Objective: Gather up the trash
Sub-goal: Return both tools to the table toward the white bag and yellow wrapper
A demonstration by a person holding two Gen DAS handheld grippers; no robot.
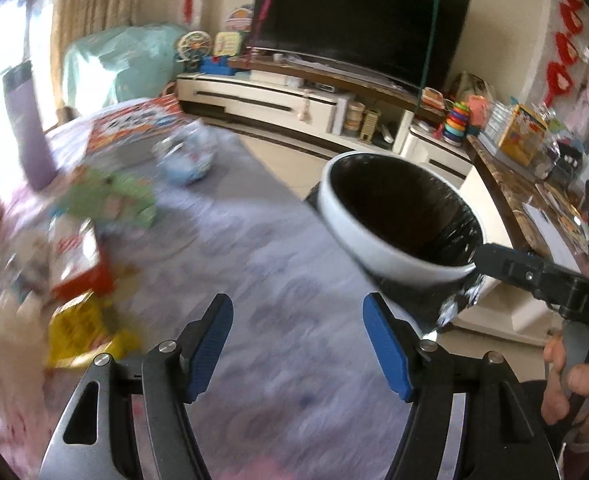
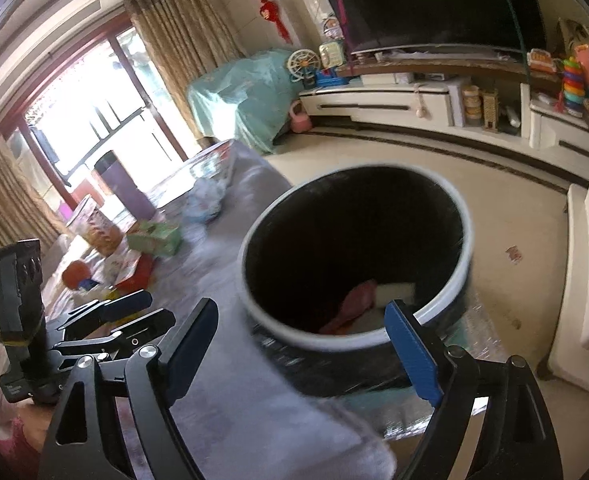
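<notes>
A white trash bin (image 1: 386, 240) with a black liner stands off the table's right edge; it also shows in the right wrist view (image 2: 354, 336), with a pink item (image 2: 354, 306) and a white item (image 2: 396, 292) inside. My left gripper (image 1: 298, 344) is open and empty above the grey tablecloth (image 1: 262, 264). My right gripper (image 2: 302, 352) is open and empty, its jaws wide on either side of the bin's near rim. Blurred trash lies at the table's left: a yellow wrapper (image 1: 82, 332), a red-and-white packet (image 1: 78, 260), a green packet (image 1: 110, 196) and a crumpled blue-white wrapper (image 1: 190, 156).
A purple bottle (image 1: 30, 128) and a printed box (image 1: 134, 124) stand at the table's far end. A TV (image 1: 358, 20) on a white cabinet (image 1: 278, 100) lines the far wall. A side counter (image 1: 534, 184) with toys is at the right.
</notes>
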